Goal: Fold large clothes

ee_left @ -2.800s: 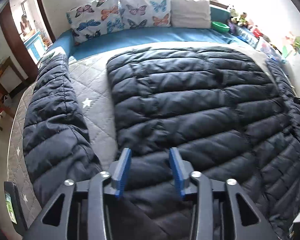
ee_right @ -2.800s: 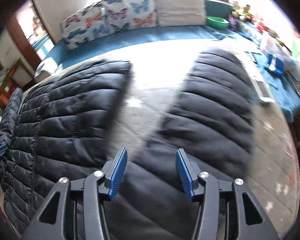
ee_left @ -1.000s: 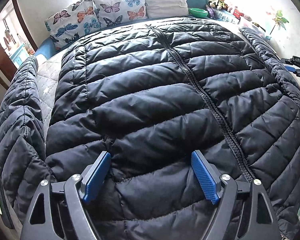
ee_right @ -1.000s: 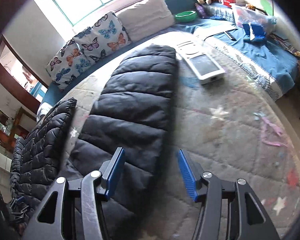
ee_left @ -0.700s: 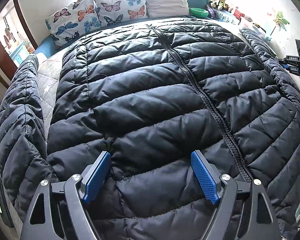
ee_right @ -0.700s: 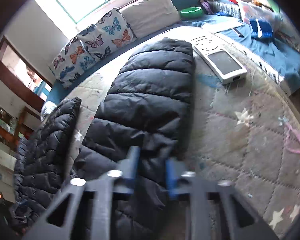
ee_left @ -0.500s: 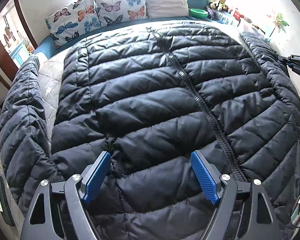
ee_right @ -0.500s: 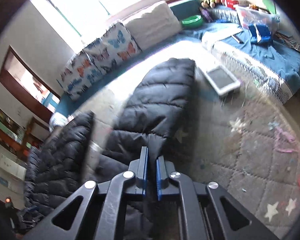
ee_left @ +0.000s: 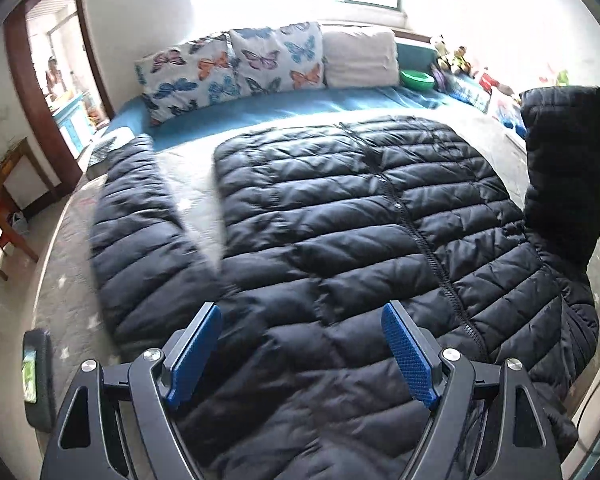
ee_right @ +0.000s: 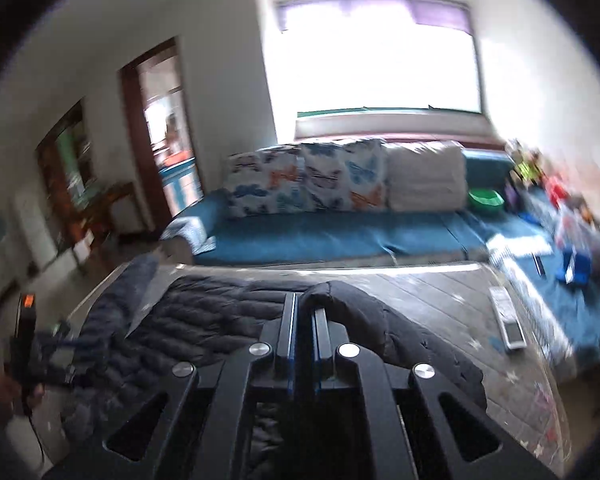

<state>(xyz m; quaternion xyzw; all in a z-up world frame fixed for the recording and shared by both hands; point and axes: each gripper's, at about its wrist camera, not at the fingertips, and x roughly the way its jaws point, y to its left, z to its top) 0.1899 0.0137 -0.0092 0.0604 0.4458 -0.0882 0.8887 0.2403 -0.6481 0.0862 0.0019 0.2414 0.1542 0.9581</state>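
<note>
A black quilted puffer jacket (ee_left: 340, 220) lies front up on a grey star-patterned mat, its zipper running down the middle. Its left sleeve (ee_left: 140, 232) rests flat beside the body. My left gripper (ee_left: 300, 348) hovers open above the jacket's near end with nothing between its blue pads. The right sleeve (ee_left: 560, 168) stands lifted off the mat at the right edge of the left wrist view. My right gripper (ee_right: 303, 312) is shut on that sleeve (ee_right: 364, 320), whose fabric drapes over the closed fingers. The other gripper and a hand show blurred at the left of the right wrist view.
A blue couch (ee_left: 300, 104) with butterfly cushions (ee_left: 236, 68) and a white cushion runs along the far side under a bright window. A green bowl (ee_left: 418, 79) and toys sit at its right end. A white remote (ee_right: 508, 320) lies on the mat. A wooden table (ee_left: 0, 200) stands left.
My right gripper closed on the right sleeve and lifted it off the mat, swinging up and toward the jacket. My left gripper rose and pulled back, still open.
</note>
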